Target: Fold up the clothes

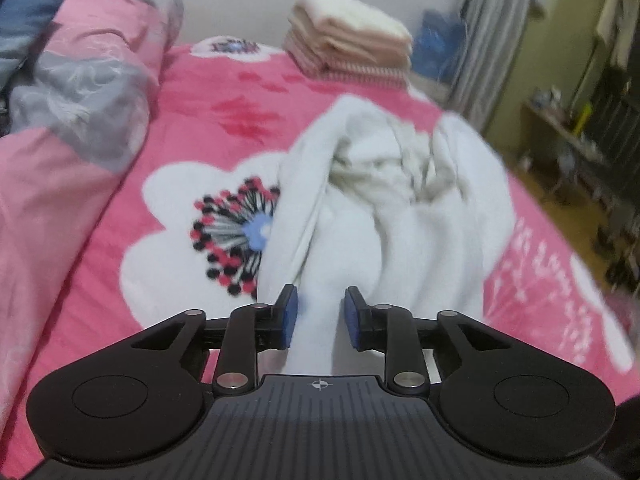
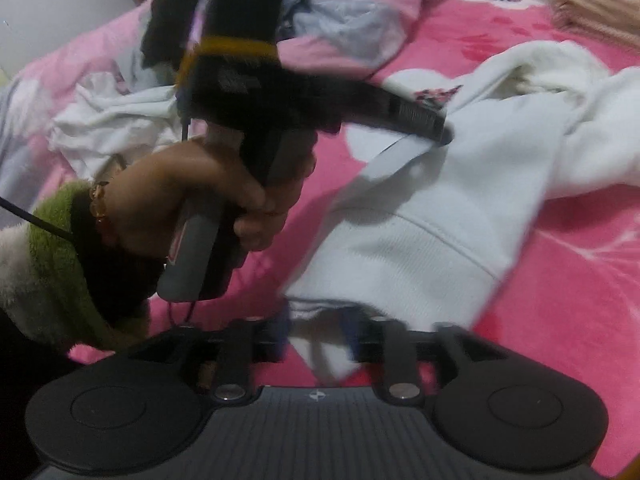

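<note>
- Our left gripper (image 1: pixel 319 317) stands with jaws apart, pads clear of the white garment (image 1: pixel 384 216) between them.
- Our right gripper (image 2: pixel 316 334) is blurred; its jaws look parted over the hem, nothing pinched.
- The garment's long axis runs away from us up the pink bed (image 1: pixel 192 128).
- Open bed lies left; the folded stack (image 1: pixel 348 36) sits far beyond.
</note>
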Demonstrator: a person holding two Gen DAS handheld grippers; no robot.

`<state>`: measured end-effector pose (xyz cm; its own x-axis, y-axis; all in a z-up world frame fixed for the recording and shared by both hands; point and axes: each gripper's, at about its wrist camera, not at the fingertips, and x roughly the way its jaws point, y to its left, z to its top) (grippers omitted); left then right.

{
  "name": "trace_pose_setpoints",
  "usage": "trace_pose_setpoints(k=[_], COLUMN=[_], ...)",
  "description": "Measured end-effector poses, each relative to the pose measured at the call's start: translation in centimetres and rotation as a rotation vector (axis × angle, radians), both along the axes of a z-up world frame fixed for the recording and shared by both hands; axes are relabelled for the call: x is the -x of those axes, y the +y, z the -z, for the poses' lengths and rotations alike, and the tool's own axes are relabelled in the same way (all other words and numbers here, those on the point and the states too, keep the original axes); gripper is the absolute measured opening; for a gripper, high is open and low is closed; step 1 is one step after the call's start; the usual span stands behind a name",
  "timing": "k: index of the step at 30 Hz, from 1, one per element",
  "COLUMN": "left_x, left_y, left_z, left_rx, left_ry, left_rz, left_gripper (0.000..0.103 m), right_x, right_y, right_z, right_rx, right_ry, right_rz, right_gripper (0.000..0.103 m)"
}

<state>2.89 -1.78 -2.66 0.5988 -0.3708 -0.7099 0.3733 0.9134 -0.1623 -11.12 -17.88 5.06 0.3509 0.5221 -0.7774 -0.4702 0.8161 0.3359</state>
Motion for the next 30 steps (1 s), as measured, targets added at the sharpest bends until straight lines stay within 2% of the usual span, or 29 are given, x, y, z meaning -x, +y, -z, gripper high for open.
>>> trace_pose_setpoints(k=[2,8,14,18,21,24,27,29,30], left_x=[0.2,0.4,0.5,0.5,0.1,-0.1,-0.2,-0.2,-0.2], left_y=[-0.2,0.3,0.2,0.0,0.2,0.3,0.3,0.3,0.3], left_z=[0.5,0.7,0.9,1.3,1.7,2.2,2.5,2.6,2.6], left_rx=[-0.022,-0.018,-0.032,-0.057,-0.063,-0.061,-0.062,-0.06,-0.059], left_ry=[-0.003,-0.003,-0.006,0.003,0.025,0.039,0.041,0.041,0.041], left_rz=[0.007,-0.006,-0.017,-0.019,-0.024,-0.027,-0.024,-0.024,-0.024], left_gripper=[0.029,0.038,0.042,0.042,0.042,0.042,0.042,0.042,0.042], right_x=[0.8,-0.3,-7.0,-13.1,-16.9,-19.3,-20.6,-20.9,-20.5], right_y=[-1.3,-6.2,-9.9,-10.8,-10.5,-10.4,-10.7,-11.6,-12.0], right_z=[-1.4,-4.8,-4.9,-2.9,-1.3,0.4,2.4,3.7,3.8], right_rx=[0.013,-0.048,-0.064,0.013,0.061,0.086,0.128,0.126,0.118], right_ry=[-0.033,-0.094,-0.204,-0.226,-0.244,-0.246,-0.22,-0.187,-0.182], right_rz=[0.021,0.131,0.367,0.5,0.557,0.591,0.61,0.617,0.62], right_gripper=[0.067,0.079,0.082,0.081,0.079,0.07,0.051,0.019,0.014])
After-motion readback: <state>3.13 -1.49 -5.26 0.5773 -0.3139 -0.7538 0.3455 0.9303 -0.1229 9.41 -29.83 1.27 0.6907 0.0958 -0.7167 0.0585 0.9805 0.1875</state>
